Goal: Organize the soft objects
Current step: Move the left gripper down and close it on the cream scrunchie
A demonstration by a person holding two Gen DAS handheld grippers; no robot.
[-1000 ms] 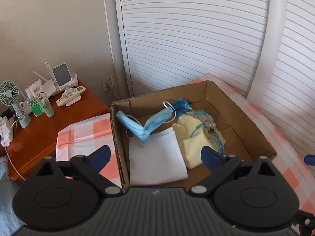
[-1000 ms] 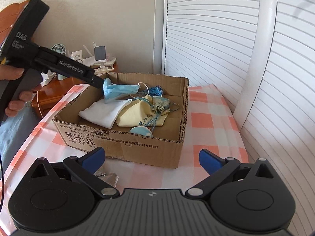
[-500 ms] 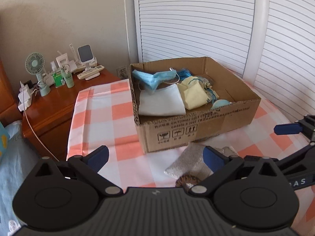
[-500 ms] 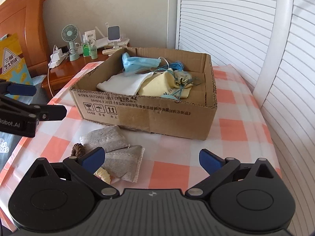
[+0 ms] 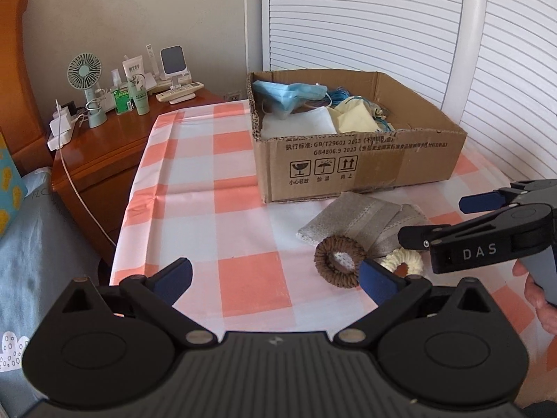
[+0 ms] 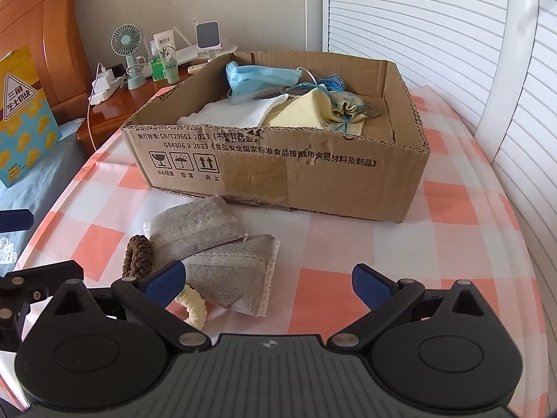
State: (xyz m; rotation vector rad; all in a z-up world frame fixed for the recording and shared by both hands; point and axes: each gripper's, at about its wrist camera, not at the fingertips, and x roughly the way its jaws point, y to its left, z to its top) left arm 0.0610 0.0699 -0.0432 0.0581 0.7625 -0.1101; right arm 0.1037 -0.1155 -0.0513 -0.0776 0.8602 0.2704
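With both grippers wide open and empty, the left gripper (image 5: 275, 277) should close on the brown scrunchie (image 5: 337, 261), just beside the cream scrunchie (image 5: 402, 261) and grey masks (image 6: 216, 247) on the checked surface (image 5: 216, 209), then lift clear into the cardboard box (image 6: 278, 174); the right gripper (image 6: 266, 282) hovers nearby.
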